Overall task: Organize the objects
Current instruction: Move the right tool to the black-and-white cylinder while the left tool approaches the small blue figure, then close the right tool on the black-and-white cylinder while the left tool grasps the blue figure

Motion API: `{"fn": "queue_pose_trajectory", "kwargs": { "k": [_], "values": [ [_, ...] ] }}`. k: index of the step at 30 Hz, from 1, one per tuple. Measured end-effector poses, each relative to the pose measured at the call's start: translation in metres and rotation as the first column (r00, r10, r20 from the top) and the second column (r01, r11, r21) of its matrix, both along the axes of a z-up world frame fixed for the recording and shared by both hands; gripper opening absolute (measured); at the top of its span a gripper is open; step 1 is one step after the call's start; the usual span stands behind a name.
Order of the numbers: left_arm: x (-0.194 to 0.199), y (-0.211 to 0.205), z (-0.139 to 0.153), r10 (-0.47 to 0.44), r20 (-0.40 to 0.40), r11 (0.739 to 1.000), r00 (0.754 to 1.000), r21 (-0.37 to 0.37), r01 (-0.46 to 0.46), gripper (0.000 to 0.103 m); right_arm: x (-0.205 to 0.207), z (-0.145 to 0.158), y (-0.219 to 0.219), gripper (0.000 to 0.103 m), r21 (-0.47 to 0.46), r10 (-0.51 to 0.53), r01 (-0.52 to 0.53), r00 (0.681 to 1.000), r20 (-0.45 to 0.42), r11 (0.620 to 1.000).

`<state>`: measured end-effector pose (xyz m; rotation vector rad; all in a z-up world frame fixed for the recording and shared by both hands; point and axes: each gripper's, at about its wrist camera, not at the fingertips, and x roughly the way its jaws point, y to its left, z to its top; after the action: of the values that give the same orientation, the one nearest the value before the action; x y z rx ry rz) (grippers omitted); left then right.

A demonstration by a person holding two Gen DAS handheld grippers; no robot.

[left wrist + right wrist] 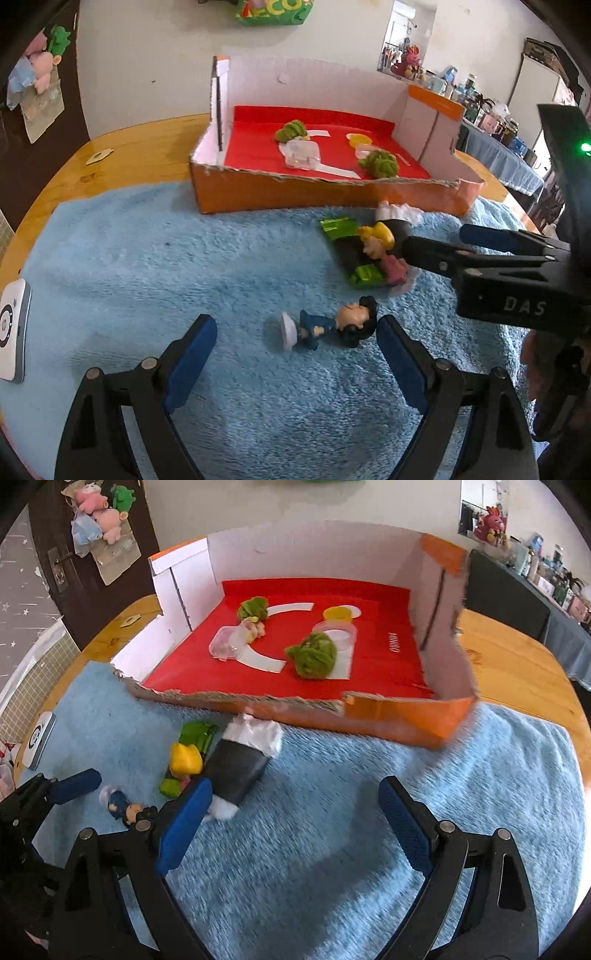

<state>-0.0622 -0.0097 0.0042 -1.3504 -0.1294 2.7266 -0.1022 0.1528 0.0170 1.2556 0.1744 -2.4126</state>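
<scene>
A dark-haired figurine in blue (pixel 328 326) lies on the blue fluffy mat between the tips of my open left gripper (pixel 295 332); it also shows in the right wrist view (pixel 127 808). A blonde figurine (pixel 380 247) lies on a green and black packet (pixel 351 254) beside a black and white packet (pixel 243 760). My right gripper (pixel 295 797) is open and empty over the mat, its left pad (pixel 184 823) close to the black and white packet. The open orange box (pixel 399 720) with a red floor holds two green fluffy toys (pixel 314 655) and clear plastic containers (pixel 225 646).
The mat (pixel 147 258) lies on a round wooden table (pixel 140 147). A white device (pixel 13 328) sits at the mat's left edge. A wall stands behind the box, and a cluttered table (pixel 509 155) is at the far right.
</scene>
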Motion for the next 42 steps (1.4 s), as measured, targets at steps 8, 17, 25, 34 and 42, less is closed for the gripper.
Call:
{"fn": "queue_pose_trajectory", "kwargs": {
  "k": [8,17,25,34,42],
  "values": [
    [0.004,0.005,-0.002,0.018,-0.014,1.0,1.0,-0.019,-0.018,0.089,-0.005,-0.01,-0.019,0.079,0.005,0.035,-0.035,0.999,0.013,0.999],
    [0.008,0.002,0.001,0.043,-0.015,0.998,0.999,0.038,-0.042,0.077,0.005,-0.005,-0.015,0.039,-0.031,0.061,-0.06,0.998,0.007,0.998],
    [0.011,0.005,0.005,0.025,-0.008,0.997,1.0,0.079,-0.024,0.054,0.014,0.002,-0.008,0.039,-0.057,0.061,-0.061,0.998,0.002,0.997],
    [0.014,0.007,0.007,0.016,-0.016,0.996,1.0,0.083,-0.014,0.053,0.027,0.01,-0.002,0.039,-0.078,0.074,-0.074,0.997,-0.004,0.994],
    [0.019,0.008,0.015,0.009,-0.034,0.996,0.999,0.089,-0.006,0.053,0.04,0.015,0.003,0.039,-0.089,0.074,-0.074,0.997,-0.013,0.993]
  ]
}}
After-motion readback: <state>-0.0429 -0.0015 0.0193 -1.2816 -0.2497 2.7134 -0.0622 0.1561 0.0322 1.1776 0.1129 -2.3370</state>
